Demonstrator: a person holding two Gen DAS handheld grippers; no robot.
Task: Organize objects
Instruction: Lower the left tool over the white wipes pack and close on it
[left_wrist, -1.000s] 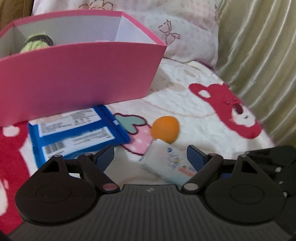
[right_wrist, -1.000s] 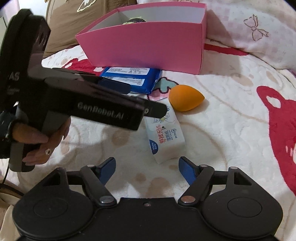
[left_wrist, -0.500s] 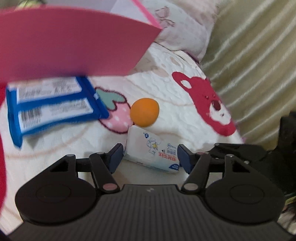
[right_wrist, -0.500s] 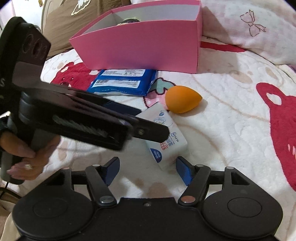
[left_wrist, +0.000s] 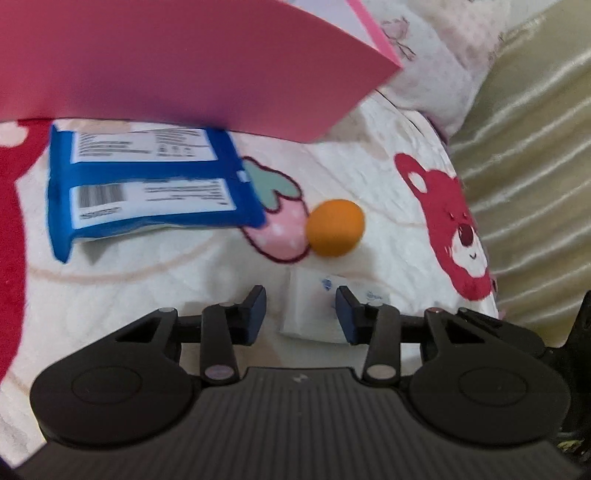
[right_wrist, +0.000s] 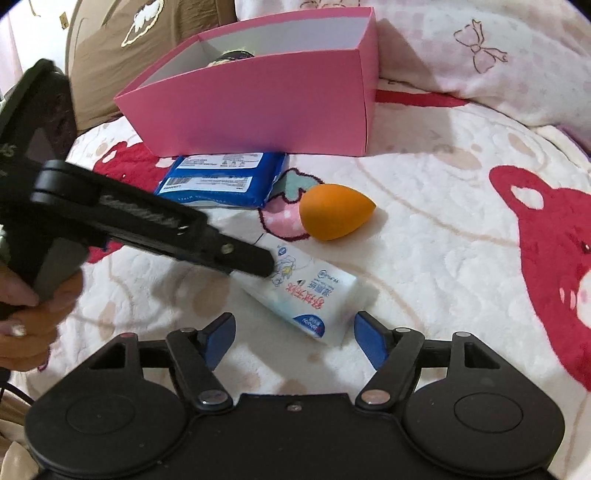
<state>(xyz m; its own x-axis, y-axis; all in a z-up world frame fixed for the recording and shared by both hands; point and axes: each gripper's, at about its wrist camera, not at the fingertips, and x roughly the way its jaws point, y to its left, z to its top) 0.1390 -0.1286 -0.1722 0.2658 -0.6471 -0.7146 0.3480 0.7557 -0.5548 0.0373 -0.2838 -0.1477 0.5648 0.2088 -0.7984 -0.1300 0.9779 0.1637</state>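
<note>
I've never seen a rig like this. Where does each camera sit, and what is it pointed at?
Left wrist: on the left gripper, looking down at the tissue pack; its fingers show.
Right wrist: on the right gripper, facing the pink box; the left gripper and hand show.
Both share: pack, orange sponge, blue packet, box.

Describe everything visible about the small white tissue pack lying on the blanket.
The white tissue pack is a small soft plastic-wrapped packet with red printed characters, a cartoon drawing and blue round marks. It lies flat and slantwise on the patterned blanket, just nearer the cameras than the orange sponge, apart from it. The left gripper straddles one end of it, jaws open at either side; whether the pads touch it cannot be told. The right gripper hangs open just before its other end.
</note>
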